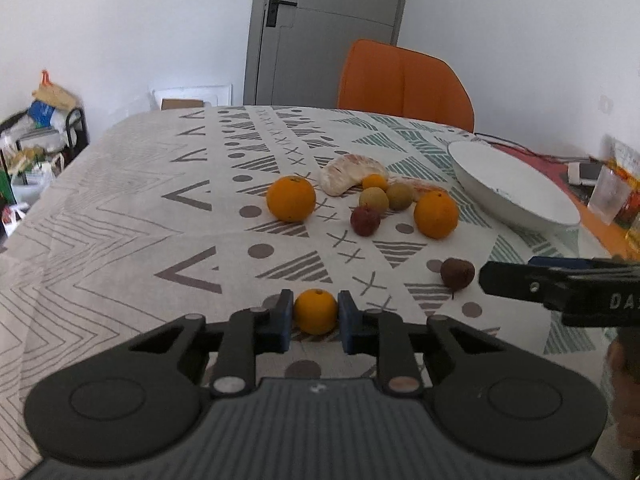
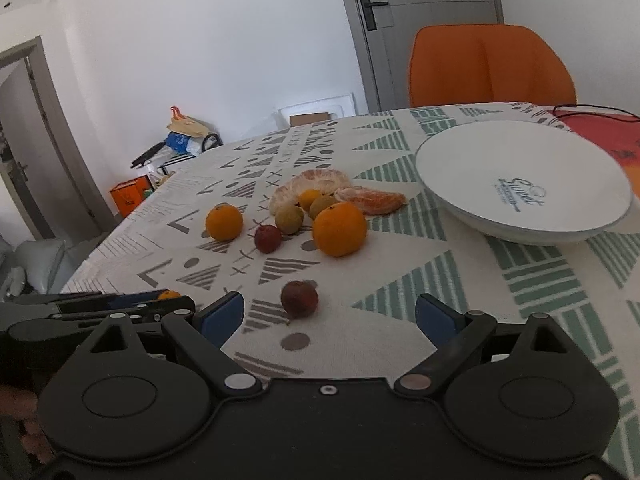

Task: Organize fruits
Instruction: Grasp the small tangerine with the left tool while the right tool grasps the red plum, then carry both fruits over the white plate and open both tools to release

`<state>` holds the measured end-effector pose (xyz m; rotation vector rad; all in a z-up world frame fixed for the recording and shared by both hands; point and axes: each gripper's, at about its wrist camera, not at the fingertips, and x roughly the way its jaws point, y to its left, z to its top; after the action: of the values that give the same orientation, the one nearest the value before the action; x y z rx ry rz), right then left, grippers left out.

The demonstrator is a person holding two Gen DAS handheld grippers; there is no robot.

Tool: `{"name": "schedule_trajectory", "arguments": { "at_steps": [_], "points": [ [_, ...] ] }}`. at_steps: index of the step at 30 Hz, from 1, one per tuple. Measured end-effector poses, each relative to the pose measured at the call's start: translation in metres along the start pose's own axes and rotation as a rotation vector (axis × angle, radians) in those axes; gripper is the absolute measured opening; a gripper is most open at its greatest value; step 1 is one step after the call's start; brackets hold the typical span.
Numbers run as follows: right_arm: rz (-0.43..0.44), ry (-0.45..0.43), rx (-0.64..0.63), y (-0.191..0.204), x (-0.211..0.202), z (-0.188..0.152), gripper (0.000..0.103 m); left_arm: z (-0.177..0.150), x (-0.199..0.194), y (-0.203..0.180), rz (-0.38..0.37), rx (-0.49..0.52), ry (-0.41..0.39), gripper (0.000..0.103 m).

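White walls, a grey door [image 1: 324,28] and an orange chair [image 2: 490,66] stand behind a table under a patterned tablecloth [image 1: 120,200] of grey and green triangles, dots and crosses. Low over the cloth, the left gripper [image 1: 315,316] has its blue pads pressed against both sides of a small orange [image 1: 315,311], which sits squarely between them and looks to be resting on the cloth. Ahead of that gripper lies a loose cluster: a large orange [image 1: 291,198] ahead and slightly left, a second large orange [image 1: 436,214] ahead to the right, a red fruit [image 1: 365,220] between them, two greenish-brown fruits [image 1: 373,199] just beyond it, a tiny orange fruit [image 1: 374,181] behind those, and peeled citrus segments [image 1: 348,171] at the back. A white bowl [image 2: 520,184], tilted with its printed inside facing the camera, sits ahead and to the right of the right gripper [image 2: 330,316]. That gripper's fingers stand wide apart, holding nothing, and a dark red fruit [image 2: 299,298] lies on the cloth just ahead of the gap, nearer its left finger and touching neither. From the left wrist view, the right gripper's tip sits just to the right of this dark fruit.
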<state>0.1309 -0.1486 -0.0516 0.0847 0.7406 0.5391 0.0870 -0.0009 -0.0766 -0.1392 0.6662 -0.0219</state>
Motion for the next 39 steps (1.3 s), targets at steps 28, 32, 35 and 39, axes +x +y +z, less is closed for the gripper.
{"name": "schedule_trajectory", "arguments": {
  "at_steps": [28, 32, 35, 39],
  "points": [
    [0.011, -0.027, -0.035, 0.008, 0.004, 0.009, 0.022, 0.029, -0.018, 0.002, -0.01, -0.022, -0.096, 0.022],
    [0.0, -0.066, -0.029, 0.003, -0.008, 0.013, 0.022, 0.034, -0.022, -0.008, -0.018, 0.0, -0.112, 0.022],
    [-0.012, -0.097, -0.025, -0.002, -0.017, 0.016, 0.022, 0.038, -0.024, -0.015, -0.023, 0.014, -0.125, 0.022],
    [-0.021, -0.133, -0.012, -0.011, -0.029, 0.02, 0.022, 0.045, -0.026, -0.026, -0.033, 0.036, -0.14, 0.022]
  ]
}}
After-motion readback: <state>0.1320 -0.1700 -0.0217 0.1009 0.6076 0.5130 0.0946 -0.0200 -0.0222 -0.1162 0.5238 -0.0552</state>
